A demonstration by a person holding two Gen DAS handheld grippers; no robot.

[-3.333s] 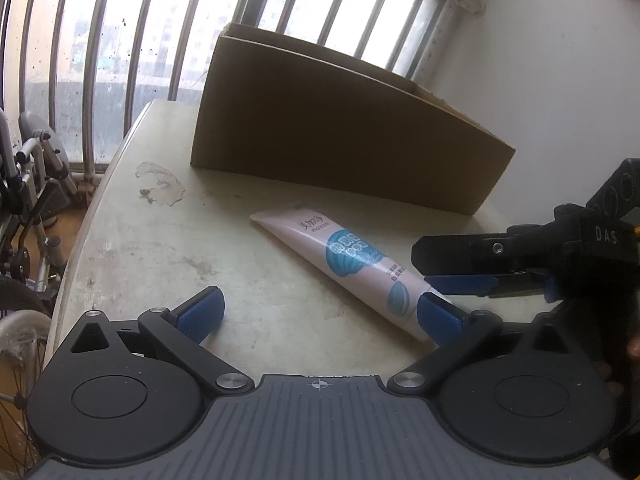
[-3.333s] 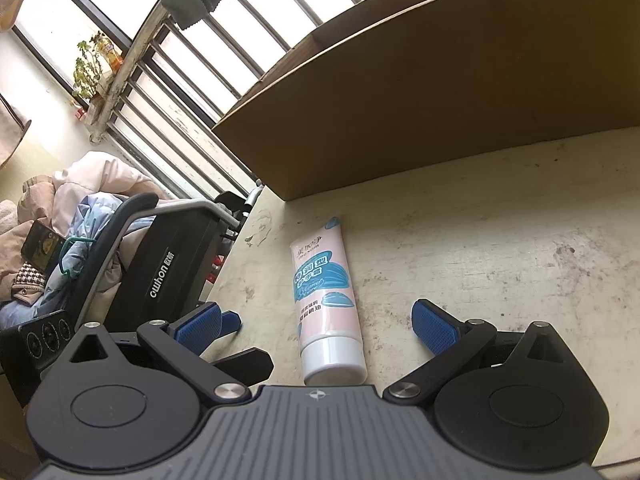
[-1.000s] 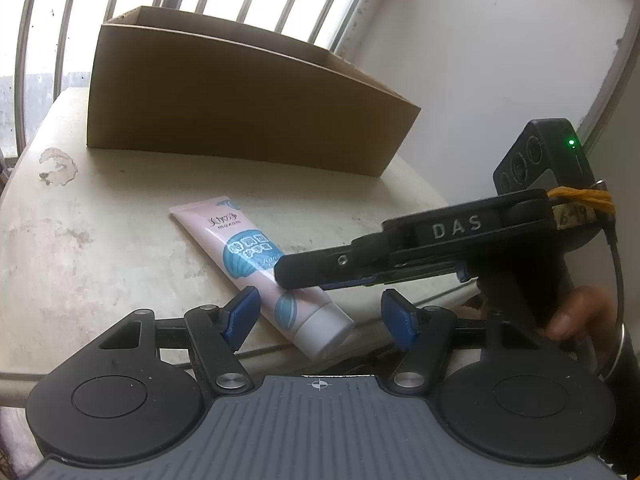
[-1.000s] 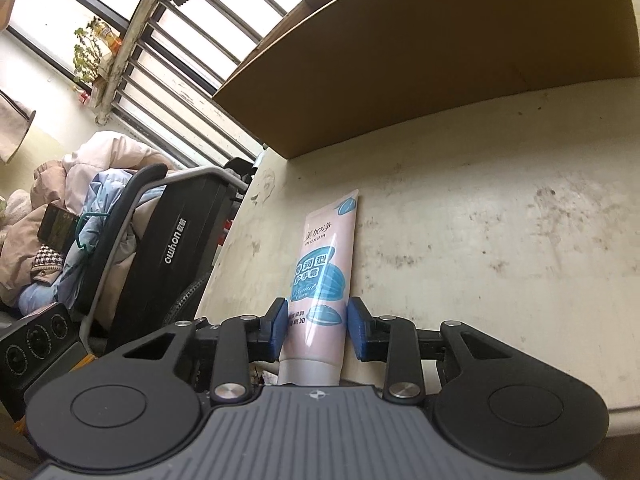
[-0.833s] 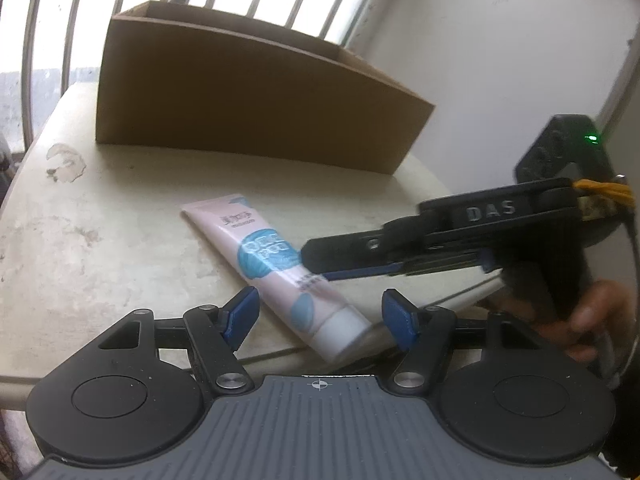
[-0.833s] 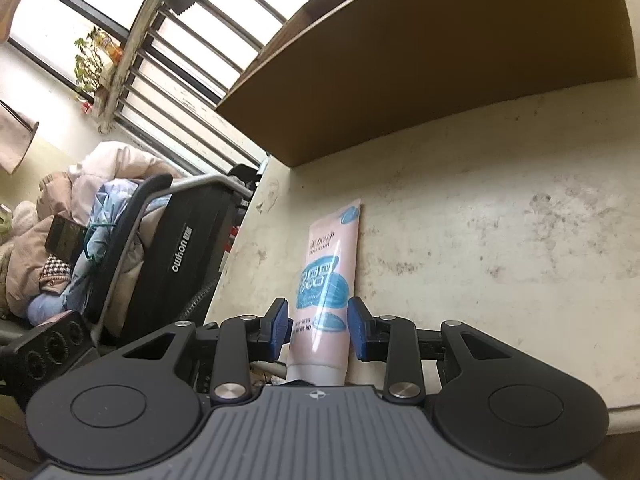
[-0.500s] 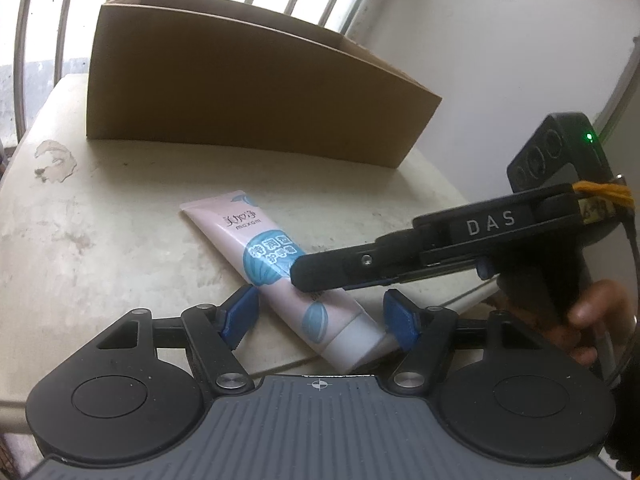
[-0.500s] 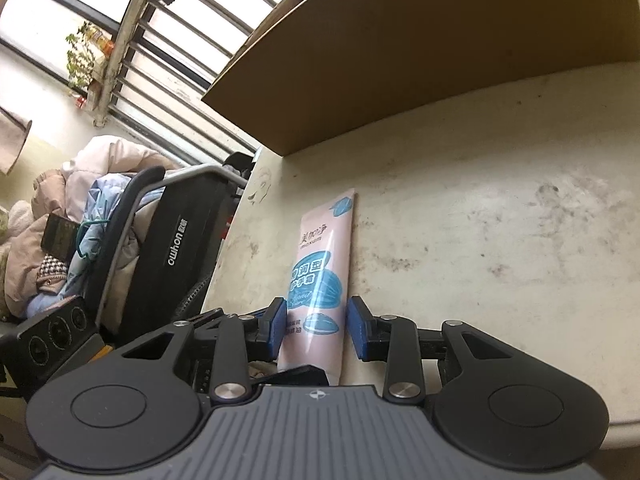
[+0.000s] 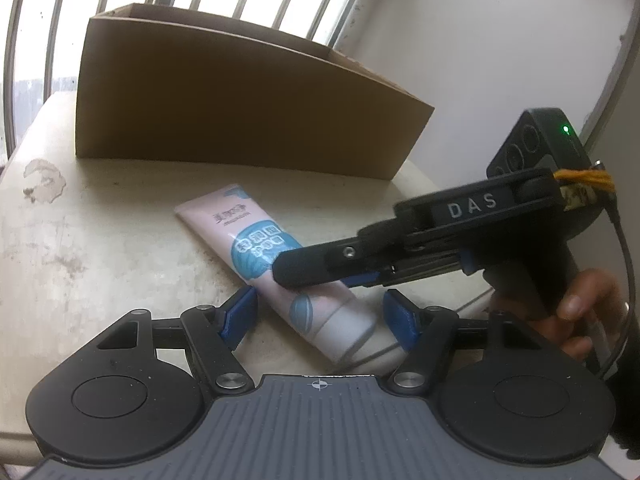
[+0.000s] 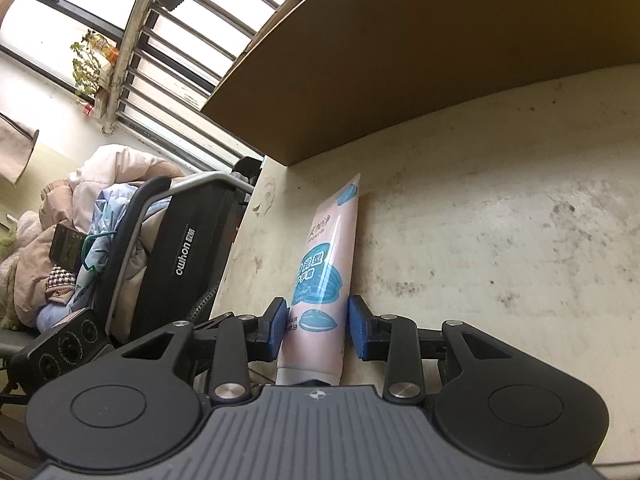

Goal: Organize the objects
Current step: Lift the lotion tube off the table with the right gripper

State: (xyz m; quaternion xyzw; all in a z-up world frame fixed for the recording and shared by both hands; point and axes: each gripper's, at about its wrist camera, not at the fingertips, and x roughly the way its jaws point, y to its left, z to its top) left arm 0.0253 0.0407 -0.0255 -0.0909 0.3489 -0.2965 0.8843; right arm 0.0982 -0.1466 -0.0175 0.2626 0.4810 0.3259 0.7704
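The right gripper (image 10: pixel 316 328) clenches the pink cream tube (image 10: pixel 326 264) pointing to twelve o'clock; the left gripper (image 9: pixel 320 316) stands released around its cap end.

The tube's (image 10: pixel 320 280) cap end is hidden behind the claw body.

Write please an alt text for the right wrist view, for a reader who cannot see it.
The right gripper holds a pink tube between its blue pads, on a stained pale table. A cardboard box stands behind the tube, before a barred window.
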